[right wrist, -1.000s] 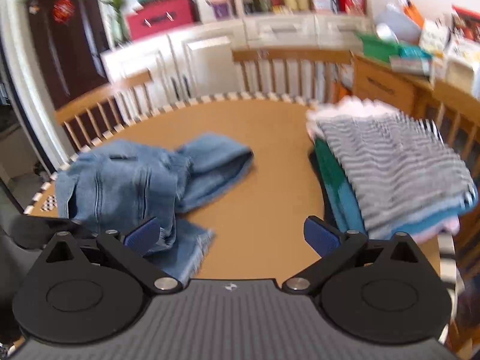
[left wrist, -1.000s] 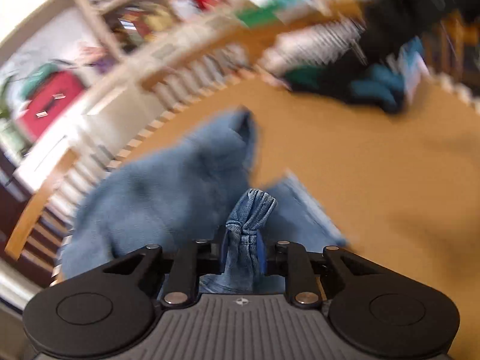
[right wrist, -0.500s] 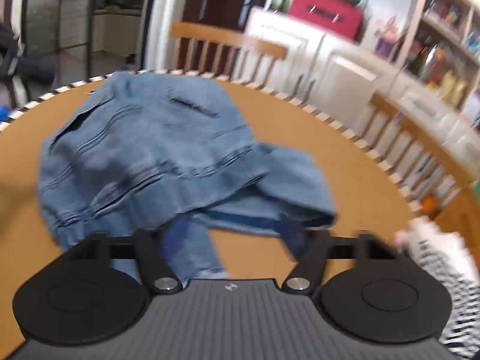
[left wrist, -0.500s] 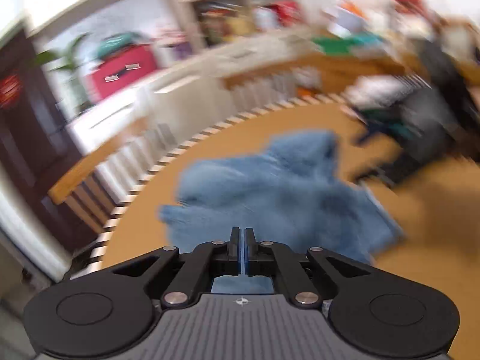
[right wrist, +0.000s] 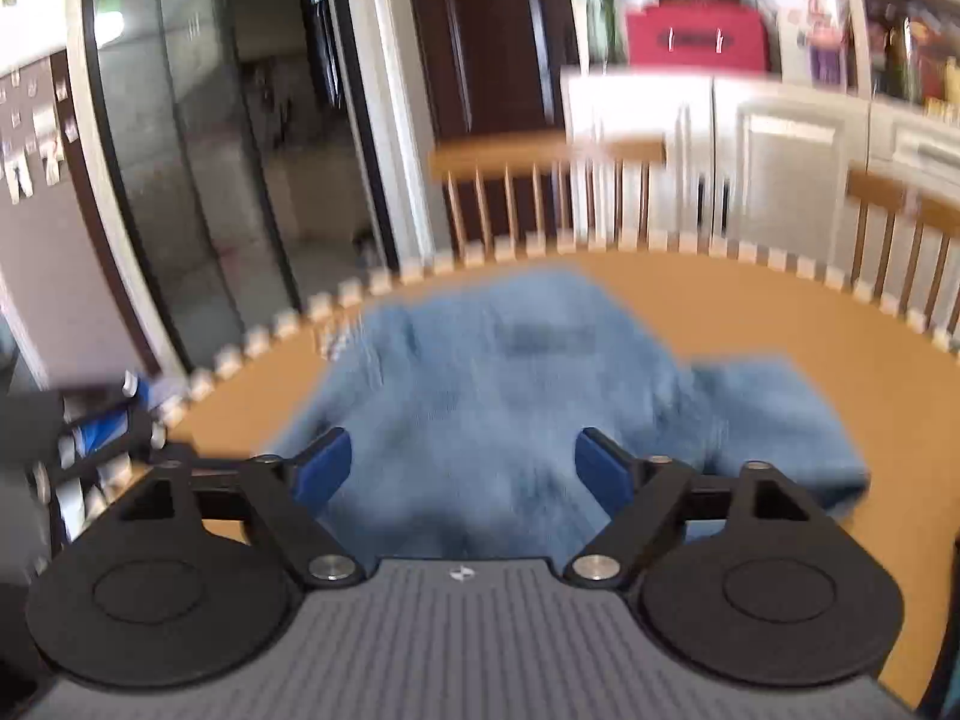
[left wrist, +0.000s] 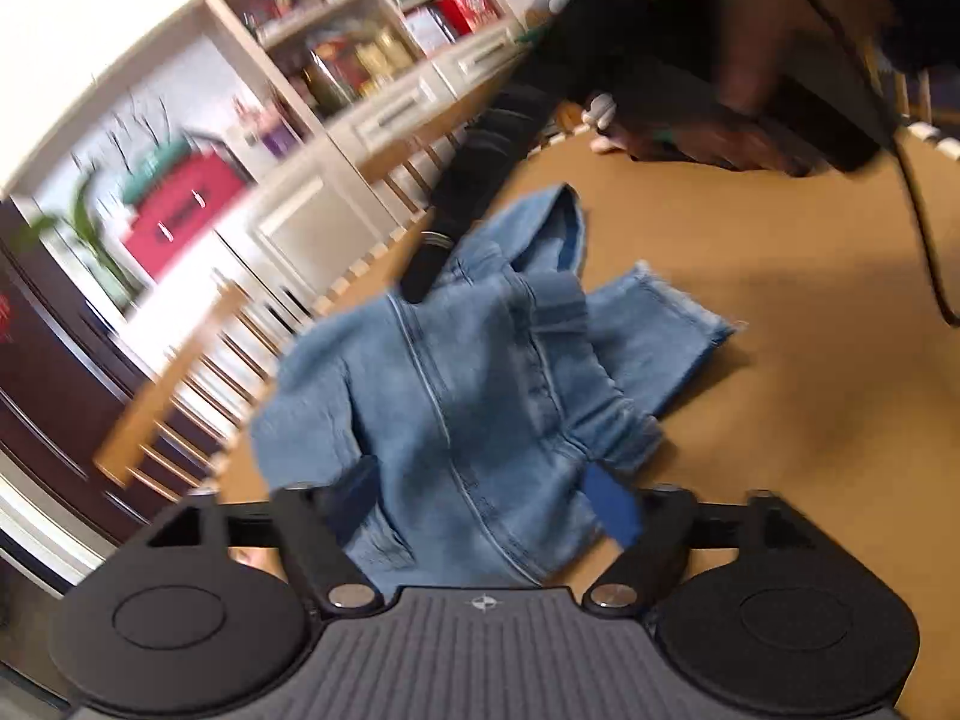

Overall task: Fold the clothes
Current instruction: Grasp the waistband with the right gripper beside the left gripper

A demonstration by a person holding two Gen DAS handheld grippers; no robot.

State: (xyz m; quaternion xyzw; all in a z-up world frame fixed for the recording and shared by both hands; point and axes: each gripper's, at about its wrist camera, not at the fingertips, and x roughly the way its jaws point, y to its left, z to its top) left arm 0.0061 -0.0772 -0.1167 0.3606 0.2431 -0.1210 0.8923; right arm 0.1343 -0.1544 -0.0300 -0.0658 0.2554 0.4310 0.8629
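- The jeans [left wrist: 480, 396], bunched a moment ago, are now being left crumpled on the surface [left wrist: 810, 360].
- The left gripper [left wrist: 486, 498] and right gripper [right wrist: 462, 468] are being opened, nothing grasped; regrasping is likely needed.

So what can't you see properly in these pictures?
- Jeans, right wrist view: motion blur hides seams and folds.
- Jeans' near edge, left wrist view: hidden behind the left gripper, its jaws opening.
- Shelf items, left wrist view: too blurred to name.
- Right gripper: jaws opening; touching cloth, can't tell.
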